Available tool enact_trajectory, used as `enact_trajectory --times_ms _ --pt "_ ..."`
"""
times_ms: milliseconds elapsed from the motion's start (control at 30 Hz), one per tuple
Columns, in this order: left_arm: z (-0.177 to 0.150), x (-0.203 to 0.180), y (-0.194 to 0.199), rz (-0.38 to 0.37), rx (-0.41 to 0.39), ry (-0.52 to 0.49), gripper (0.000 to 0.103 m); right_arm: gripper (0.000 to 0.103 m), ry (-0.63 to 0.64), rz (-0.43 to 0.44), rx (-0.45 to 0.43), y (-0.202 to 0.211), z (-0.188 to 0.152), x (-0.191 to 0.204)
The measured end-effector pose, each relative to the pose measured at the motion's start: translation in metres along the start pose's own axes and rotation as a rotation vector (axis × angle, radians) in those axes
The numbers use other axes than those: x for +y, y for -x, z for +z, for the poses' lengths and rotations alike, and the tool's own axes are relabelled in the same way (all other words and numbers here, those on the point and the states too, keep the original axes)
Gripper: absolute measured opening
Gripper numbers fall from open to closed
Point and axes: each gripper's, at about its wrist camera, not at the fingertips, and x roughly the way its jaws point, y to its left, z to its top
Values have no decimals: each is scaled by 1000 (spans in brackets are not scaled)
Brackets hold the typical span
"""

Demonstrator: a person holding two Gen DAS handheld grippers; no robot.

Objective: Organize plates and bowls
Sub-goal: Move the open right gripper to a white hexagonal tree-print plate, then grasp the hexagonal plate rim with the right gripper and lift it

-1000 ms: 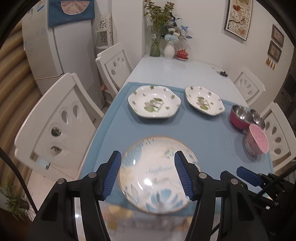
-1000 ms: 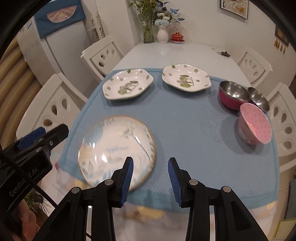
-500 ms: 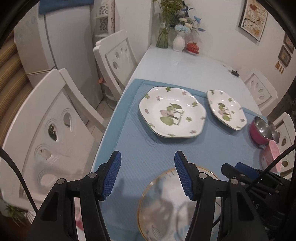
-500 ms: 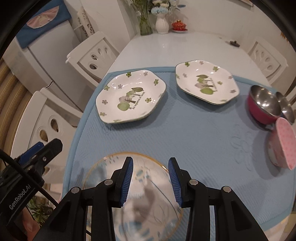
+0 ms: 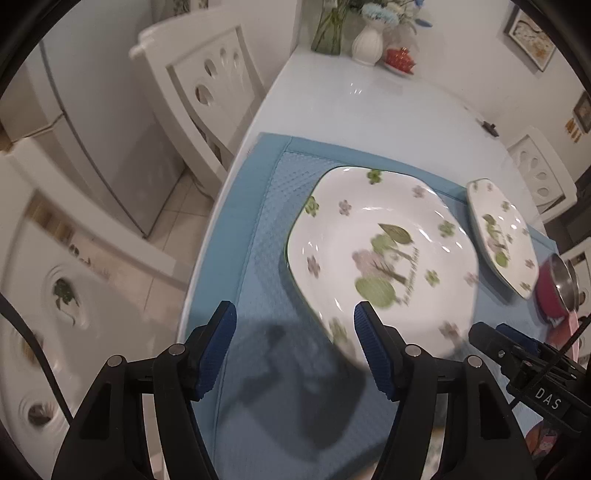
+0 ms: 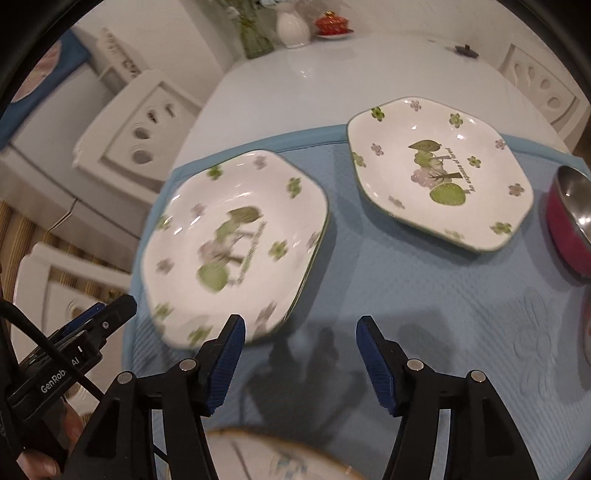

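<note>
Blue-padded left gripper (image 5: 293, 341) advanced, jaws just widened, empty; near floral plate (image 5: 380, 258) now ahead, rim by right pad. Right gripper (image 6: 299, 356) likewise just widened, empty; same plate ahead-left. Probable two-handed pickup.

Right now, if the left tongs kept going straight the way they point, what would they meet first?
Probably the blue table mat, just beside the near floral plate; the open left tongs hold nothing, though depth is unclear.

On the mat (image 6: 424, 295): near plate (image 6: 236, 243) left of far plate (image 6: 439, 170); bowl (image 6: 569, 218) right of far plate; vase (image 6: 291, 24) behind mat.
</note>
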Motion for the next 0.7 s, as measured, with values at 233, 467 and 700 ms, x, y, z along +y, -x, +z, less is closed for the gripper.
enact_trajectory --times_ms 233,467,700 --pt "19 -3 -30 -22 16 -12 65 60 23 -29 21 -35 27 -6" --pt "29 1 -54 -46 42 11 64 50 41 7 28 -57 41 -7" --pt "34 0 -63 -72 14 -9 64 48 99 15 -12 -63 47 5"
